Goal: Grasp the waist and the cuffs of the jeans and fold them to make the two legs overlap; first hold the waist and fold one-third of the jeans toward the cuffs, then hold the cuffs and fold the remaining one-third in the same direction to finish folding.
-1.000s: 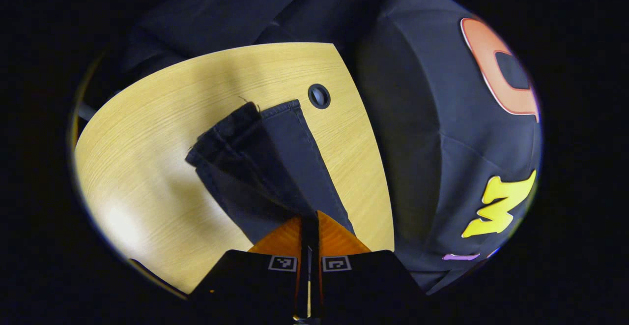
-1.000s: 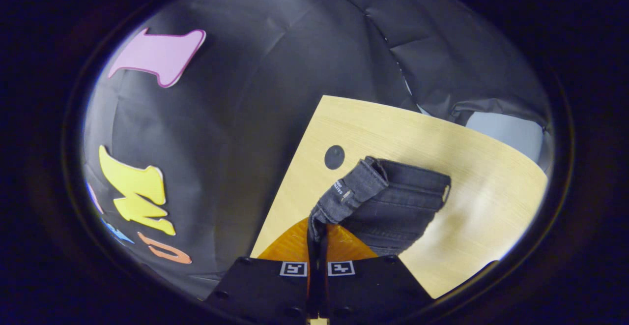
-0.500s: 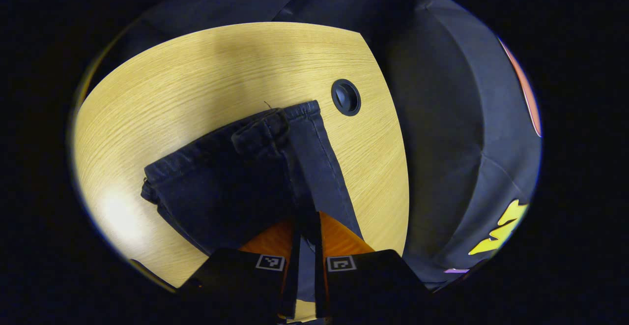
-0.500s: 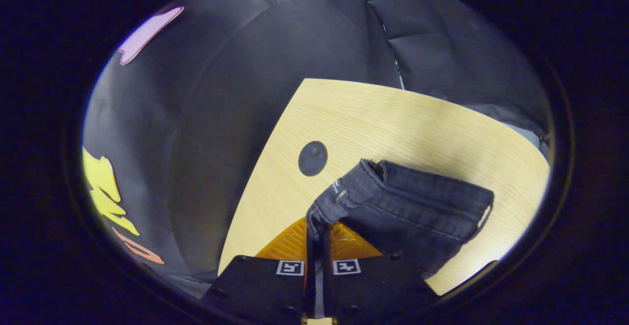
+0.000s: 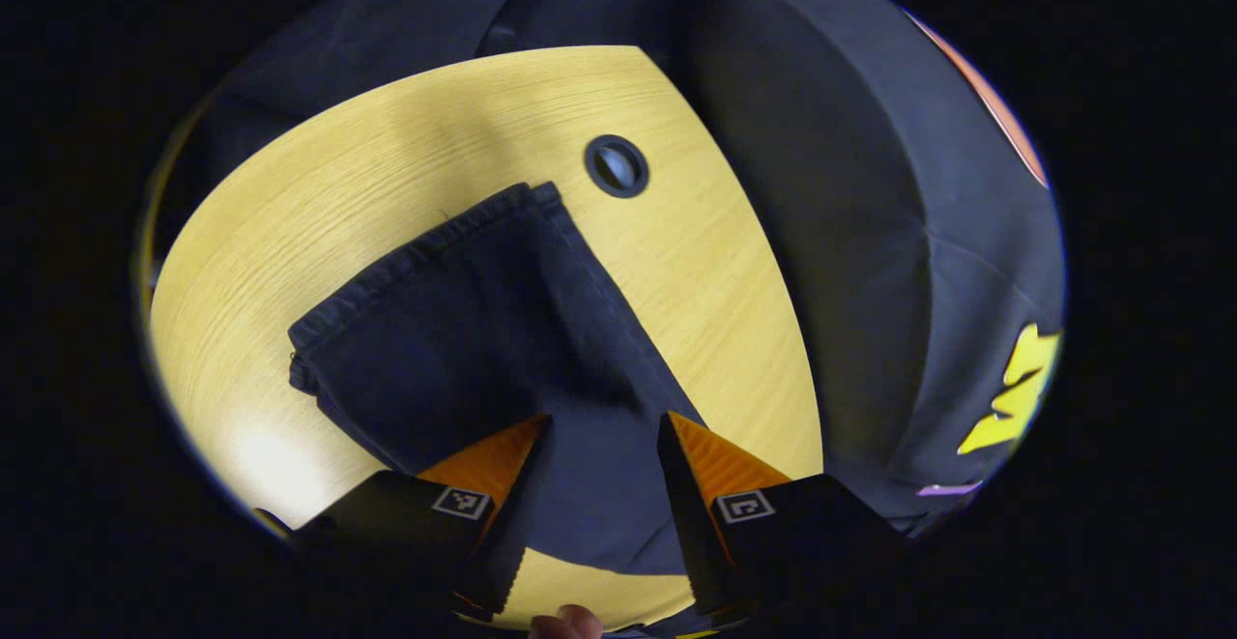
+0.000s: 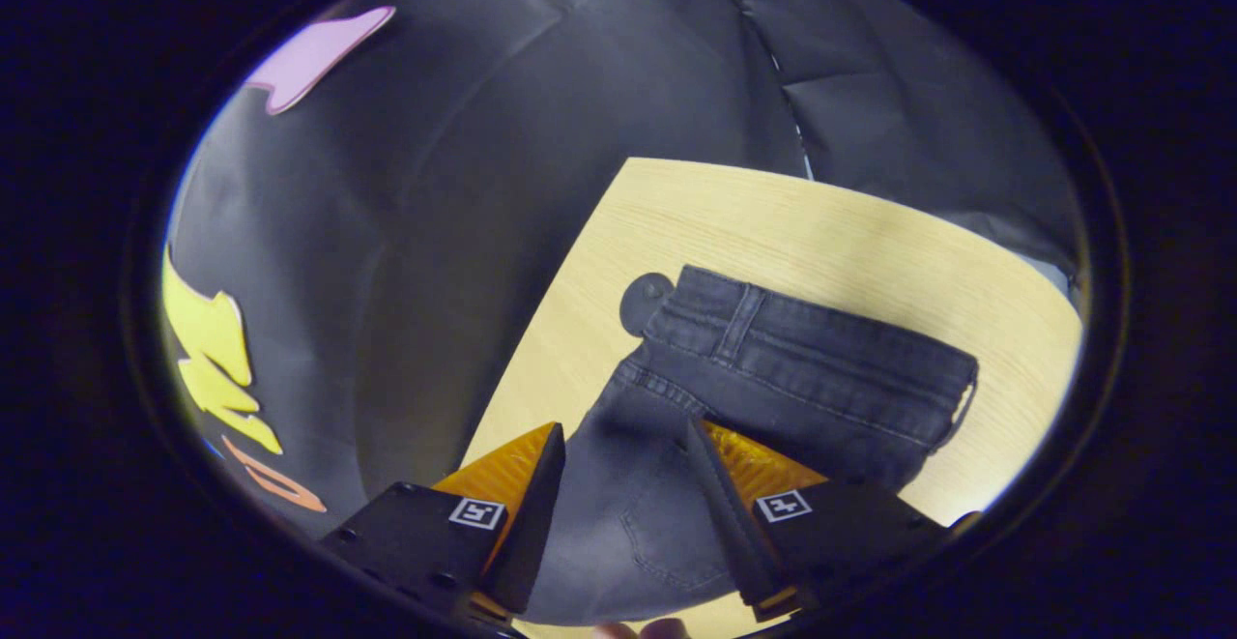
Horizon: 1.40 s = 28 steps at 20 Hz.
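Dark jeans (image 5: pixel 483 330) lie flat on the wooden table (image 5: pixel 319 204). In the left gripper view the cuff end (image 5: pixel 425 238) points away from me, and my left gripper (image 5: pixel 599 436) hovers open just above the leg fabric. In the right gripper view the waistband (image 6: pixel 802 344) with a belt loop lies flat on the table (image 6: pixel 821 233), and my right gripper (image 6: pixel 623 441) stands open above the seat of the jeans (image 6: pixel 638 513). Neither gripper holds any cloth.
A round cable grommet (image 5: pixel 616 165) sits in the table just past the cuffs; in the right gripper view the grommet (image 6: pixel 643 301) is partly covered by the waistband corner. The table's edge (image 5: pixel 763 310) runs close beside the jeans. A fingertip (image 5: pixel 565 624) shows at the bottom.
Both grippers were shut on the jeans, lifting the cuffs and the waist; both have since opened and let go, and the cloth now lies flat on the table.
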Motion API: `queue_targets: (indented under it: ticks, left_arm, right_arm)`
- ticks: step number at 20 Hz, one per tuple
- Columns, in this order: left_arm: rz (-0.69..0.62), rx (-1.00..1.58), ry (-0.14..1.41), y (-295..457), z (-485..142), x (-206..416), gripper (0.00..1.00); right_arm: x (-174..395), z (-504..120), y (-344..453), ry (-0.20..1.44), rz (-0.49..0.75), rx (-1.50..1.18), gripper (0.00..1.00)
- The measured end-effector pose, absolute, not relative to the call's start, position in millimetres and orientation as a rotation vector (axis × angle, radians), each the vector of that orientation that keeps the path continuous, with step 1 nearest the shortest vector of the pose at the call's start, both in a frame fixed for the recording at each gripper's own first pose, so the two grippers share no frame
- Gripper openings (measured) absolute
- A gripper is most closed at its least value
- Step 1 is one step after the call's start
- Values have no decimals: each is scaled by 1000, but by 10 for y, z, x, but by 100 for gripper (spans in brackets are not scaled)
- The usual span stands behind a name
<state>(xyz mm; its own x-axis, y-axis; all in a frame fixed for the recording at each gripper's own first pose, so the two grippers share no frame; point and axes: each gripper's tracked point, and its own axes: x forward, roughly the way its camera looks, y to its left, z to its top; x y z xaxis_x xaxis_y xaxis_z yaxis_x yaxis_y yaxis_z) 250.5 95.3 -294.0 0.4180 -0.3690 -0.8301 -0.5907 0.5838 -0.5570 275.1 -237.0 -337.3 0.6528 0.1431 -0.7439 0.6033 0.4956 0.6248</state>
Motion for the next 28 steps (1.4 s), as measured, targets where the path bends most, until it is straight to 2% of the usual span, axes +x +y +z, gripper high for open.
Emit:
queue_targets:
  ticks: [2,3,4,5,6,7,8,9,10,11,12,13,14,15,16,21,23,24,25,26,27,28]
  left_arm:
    - [104,-921,1175,872,-2534,2417,76]
    - [73,-889,1178,823,-2342,2343,76]
    - [24,-848,1188,746,-2121,2231,77]
    - [-21,-790,1194,638,-1930,2024,82]
    - [-64,-719,1196,770,-1800,1861,98]
    - [-91,-652,1178,554,-1850,1736,99]
    - [-112,-610,1150,513,-1644,1623,99]
    - [-132,-588,1100,473,-1502,1551,99]
    - [-153,-572,1061,383,-1342,1438,100]
    - [-159,-553,1015,326,-1208,1315,99]
    - [-164,-523,976,294,-1136,1229,99]
    - [-176,-483,949,248,-1099,1085,99]
    - [-175,-434,923,230,-1066,960,99]
    - [-174,-379,889,228,-1077,853,99]
    - [-163,-326,844,229,-1083,772,99]
    - [-122,-211,593,61,-1028,529,99]
    - [-100,-201,516,-13,-949,504,99]
    - [-88,-200,480,-41,-893,514,99]
    - [-72,-200,448,-43,-846,544,99]
    - [-80,-204,426,-85,-790,575,99]
    - [-75,-204,403,-118,-741,574,99]
    - [-76,-193,384,-152,-706,596,99]
  right_arm:
    - [2596,-3116,-2313,833,-277,986,71]
    - [2492,-2984,-2257,825,-250,961,75]
    - [2366,-2839,-2232,815,-225,931,89]
    - [2230,-2697,-2218,801,-203,890,89]
    - [2086,-2549,-2210,783,-185,851,89]
    - [1940,-2399,-2172,758,-166,821,81]
    - [1780,-2261,-2143,736,-155,781,89]
    - [1619,-2133,-2118,716,-145,735,81]
    - [1477,-2009,-2101,693,-135,678,89]
    - [1320,-1898,-2092,674,-126,614,89]
    - [1157,-1779,-2081,645,-117,551,94]
    - [1012,-1686,-2050,621,-112,493,87]
    - [887,-1628,-2020,603,-111,443,96]
    - [743,-1583,-1965,589,-110,402,96]
    - [570,-1511,-1934,577,-106,367,87]
    - [-62,-1394,-1750,514,-99,300,89]
    - [-184,-1480,-1797,521,-118,260,98]
    - [-234,-1514,-1774,527,-115,248,98]
    - [-266,-1544,-1777,538,-117,241,94]
    - [-238,-1567,-1804,540,-125,231,99]
    - [-223,-1574,-1815,538,-133,238,93]
    - [-212,-1610,-1838,541,-140,253,93]
